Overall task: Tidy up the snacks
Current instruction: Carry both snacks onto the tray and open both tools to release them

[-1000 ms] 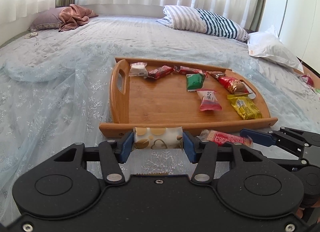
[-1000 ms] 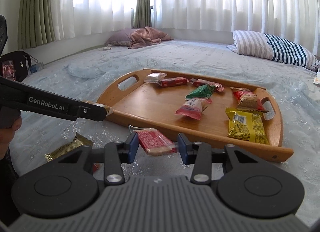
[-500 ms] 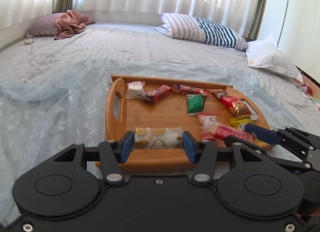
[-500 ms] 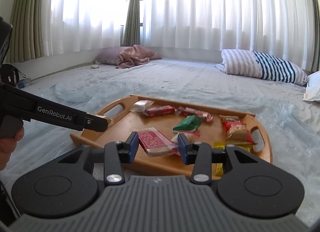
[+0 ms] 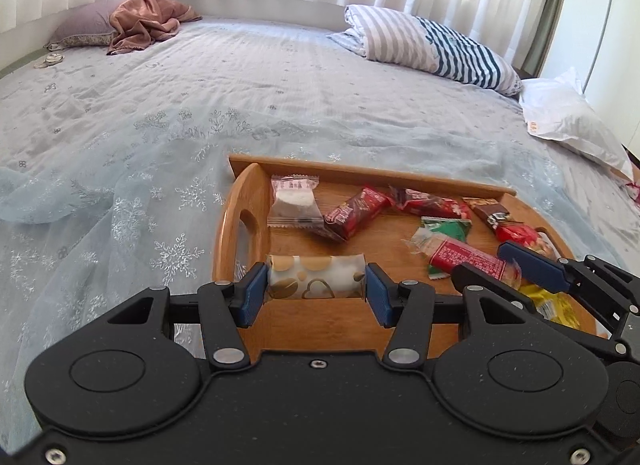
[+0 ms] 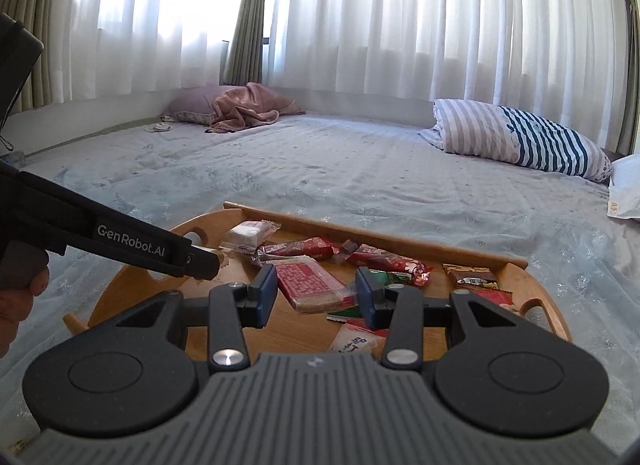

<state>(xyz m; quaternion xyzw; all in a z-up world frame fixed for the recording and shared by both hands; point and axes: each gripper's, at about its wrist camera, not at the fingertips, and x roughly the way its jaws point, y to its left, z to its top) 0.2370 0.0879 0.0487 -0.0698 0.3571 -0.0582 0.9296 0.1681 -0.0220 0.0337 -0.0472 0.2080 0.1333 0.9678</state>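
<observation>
I have both loads over the wooden tray (image 5: pixel 240 221) on the bed, left tongs (image 5: pixel 316 291) clamped on the gold-patterned snack roll (image 5: pixel 316 277), right tongs (image 6: pixel 316 293) on the red wafer packet (image 6: pixel 312 285); next I judge lowering and releasing onto bare wood.

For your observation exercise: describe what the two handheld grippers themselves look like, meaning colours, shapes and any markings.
The left gripper has a black speckled body with two round discs, silver screws and blue pads. Its side bears white "GenRobot.AI" lettering, seen from the right wrist. The right gripper is alike, but with a ribbed grey cover.
</observation>
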